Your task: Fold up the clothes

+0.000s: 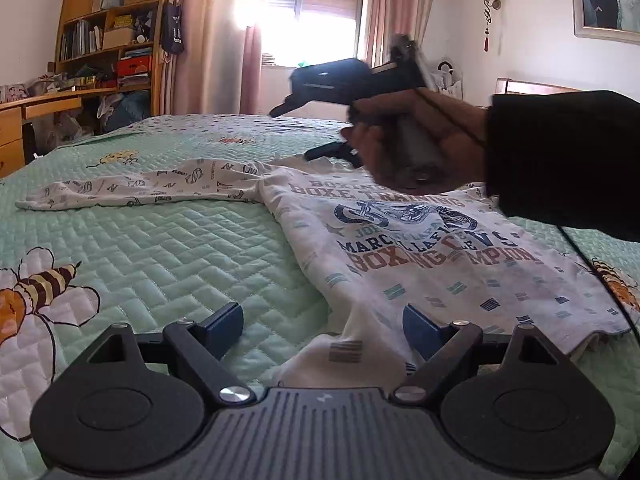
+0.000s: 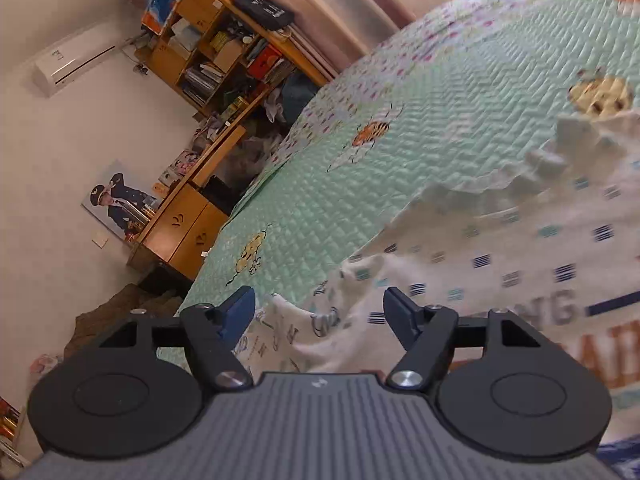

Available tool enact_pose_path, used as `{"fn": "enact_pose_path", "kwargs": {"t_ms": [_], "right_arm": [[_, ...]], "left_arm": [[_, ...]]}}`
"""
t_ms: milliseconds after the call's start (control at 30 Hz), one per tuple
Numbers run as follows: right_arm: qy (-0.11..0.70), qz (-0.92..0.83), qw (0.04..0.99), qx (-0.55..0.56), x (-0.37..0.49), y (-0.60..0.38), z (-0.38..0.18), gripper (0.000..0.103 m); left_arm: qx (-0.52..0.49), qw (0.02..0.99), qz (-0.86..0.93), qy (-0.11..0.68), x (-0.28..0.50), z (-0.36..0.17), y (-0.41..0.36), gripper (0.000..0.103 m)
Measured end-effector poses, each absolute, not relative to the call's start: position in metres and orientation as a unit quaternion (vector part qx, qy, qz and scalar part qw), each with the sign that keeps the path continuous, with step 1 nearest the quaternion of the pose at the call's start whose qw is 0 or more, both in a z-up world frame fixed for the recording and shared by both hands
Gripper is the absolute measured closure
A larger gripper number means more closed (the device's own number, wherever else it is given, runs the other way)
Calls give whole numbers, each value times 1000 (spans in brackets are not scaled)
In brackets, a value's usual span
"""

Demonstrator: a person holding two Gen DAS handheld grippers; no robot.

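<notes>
Your white printed shirt lies spread on the green quilted bed, 1 sleeve stretched out to the left. Your left gripper sits low at the hem, fingers wide, gripping nothing. Your right gripper hovers above the shirt, fingers apart and empty, the view blurred.
</notes>
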State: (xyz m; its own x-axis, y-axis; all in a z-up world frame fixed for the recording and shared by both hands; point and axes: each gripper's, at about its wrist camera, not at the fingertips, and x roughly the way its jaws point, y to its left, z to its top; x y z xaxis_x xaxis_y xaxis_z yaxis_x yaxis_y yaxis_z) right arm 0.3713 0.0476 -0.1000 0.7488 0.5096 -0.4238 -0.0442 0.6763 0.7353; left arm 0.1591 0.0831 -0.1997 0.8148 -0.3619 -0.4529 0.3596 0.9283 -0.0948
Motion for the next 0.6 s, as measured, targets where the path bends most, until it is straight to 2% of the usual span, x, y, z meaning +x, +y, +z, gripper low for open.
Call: {"fn": "enact_pose_path", "kwargs": {"t_ms": [100,200,267,333,400,500,533,600], "right_arm": [[391,172,826,368,388,96,-129,29],[382,245,846,281,355,137,-116,28],[358,287,837,297,335,135,-104,29],[324,265,856,304,323,119,-93,29],[324,234,855,331,323,101,-92,28],[423,257,775,393,323,96,-117,30],[436,265,770,381,310,101,-115,34],[412,276,791,359,274,100,-99,34]], "left_arm": [[-23,951,-197,235,158,-200,89,14],[-45,948,-211,235,157,-199,92,13],[-54,945,-224,230,156,-199,92,13],[-56,944,-233,226,156,-198,90,13],[-56,942,-238,228,156,-199,89,11],[-58,931,-262,248,157,-202,86,9],[-51,932,-263,245,154,-201,86,9],[-38,933,-265,240,148,-197,85,9]]}}
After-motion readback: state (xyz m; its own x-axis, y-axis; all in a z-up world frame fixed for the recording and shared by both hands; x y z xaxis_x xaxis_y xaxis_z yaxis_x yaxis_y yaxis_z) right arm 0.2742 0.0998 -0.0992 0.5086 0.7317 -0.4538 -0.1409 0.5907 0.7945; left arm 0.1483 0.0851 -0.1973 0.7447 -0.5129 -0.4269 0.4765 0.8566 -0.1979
